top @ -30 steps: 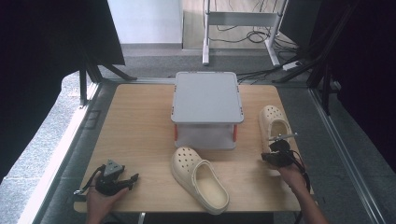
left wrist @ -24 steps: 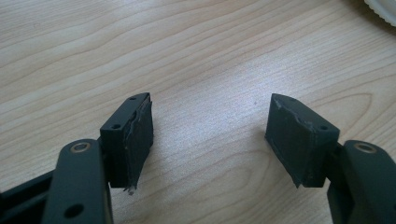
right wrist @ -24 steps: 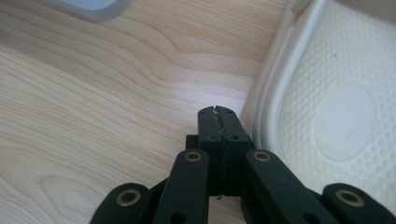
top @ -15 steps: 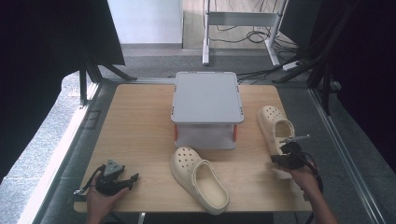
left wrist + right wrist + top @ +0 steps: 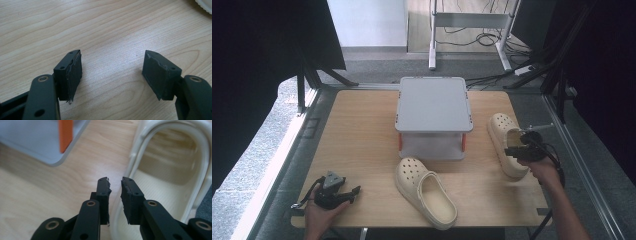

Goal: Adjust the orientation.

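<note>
While the right gripper (image 5: 515, 148) hovers over the right cream foam clog (image 5: 503, 141), jaws just opened a crack, gripping nothing, the left gripper (image 5: 354, 192) rests wide open, empty. Both clogs lie on the wooden table (image 5: 362, 130); 2nd clog (image 5: 426, 191) near-centre, untouched.

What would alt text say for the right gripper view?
Two black jaws of the right gripper, slightly parted with nothing between them, hang above the rim of a cream clog on a wooden table. A grey stand sits top left.
</note>
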Demonstrator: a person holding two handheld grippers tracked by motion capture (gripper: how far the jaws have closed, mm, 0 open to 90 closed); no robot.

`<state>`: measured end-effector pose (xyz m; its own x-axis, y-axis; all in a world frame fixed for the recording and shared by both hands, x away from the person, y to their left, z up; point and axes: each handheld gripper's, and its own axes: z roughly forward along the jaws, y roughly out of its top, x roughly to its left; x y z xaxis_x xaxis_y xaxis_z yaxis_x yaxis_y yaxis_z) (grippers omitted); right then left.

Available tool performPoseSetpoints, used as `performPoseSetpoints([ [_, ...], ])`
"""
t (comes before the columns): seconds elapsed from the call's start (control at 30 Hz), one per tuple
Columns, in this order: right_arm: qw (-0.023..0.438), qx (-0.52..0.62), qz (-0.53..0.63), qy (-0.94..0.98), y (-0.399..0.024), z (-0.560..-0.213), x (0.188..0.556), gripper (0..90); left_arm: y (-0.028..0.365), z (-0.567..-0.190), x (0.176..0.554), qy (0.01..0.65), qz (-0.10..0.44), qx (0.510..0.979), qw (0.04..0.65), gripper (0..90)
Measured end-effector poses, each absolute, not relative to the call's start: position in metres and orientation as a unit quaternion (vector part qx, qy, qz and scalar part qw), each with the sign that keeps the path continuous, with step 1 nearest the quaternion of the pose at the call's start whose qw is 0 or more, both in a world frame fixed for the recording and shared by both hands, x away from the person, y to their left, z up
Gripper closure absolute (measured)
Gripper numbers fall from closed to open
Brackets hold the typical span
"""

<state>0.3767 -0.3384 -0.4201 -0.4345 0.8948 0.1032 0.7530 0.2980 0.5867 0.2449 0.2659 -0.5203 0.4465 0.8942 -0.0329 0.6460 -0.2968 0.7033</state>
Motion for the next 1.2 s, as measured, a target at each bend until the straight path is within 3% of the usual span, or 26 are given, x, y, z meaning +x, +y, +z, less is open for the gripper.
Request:
performPoseSetpoints([
  [0.47,0.109,0.529,0.273,0.796,-0.334,-0.427,0.413,70.7,0.266,-0.520,0.245,0.491,0.187,0.783,0.332,32.4],
  [1.2,0.100,0.547,0.284,0.781,-0.343,-0.429,0.430,67.1,0.266,-0.520,0.246,0.490,0.187,0.784,0.332,32.3],
])
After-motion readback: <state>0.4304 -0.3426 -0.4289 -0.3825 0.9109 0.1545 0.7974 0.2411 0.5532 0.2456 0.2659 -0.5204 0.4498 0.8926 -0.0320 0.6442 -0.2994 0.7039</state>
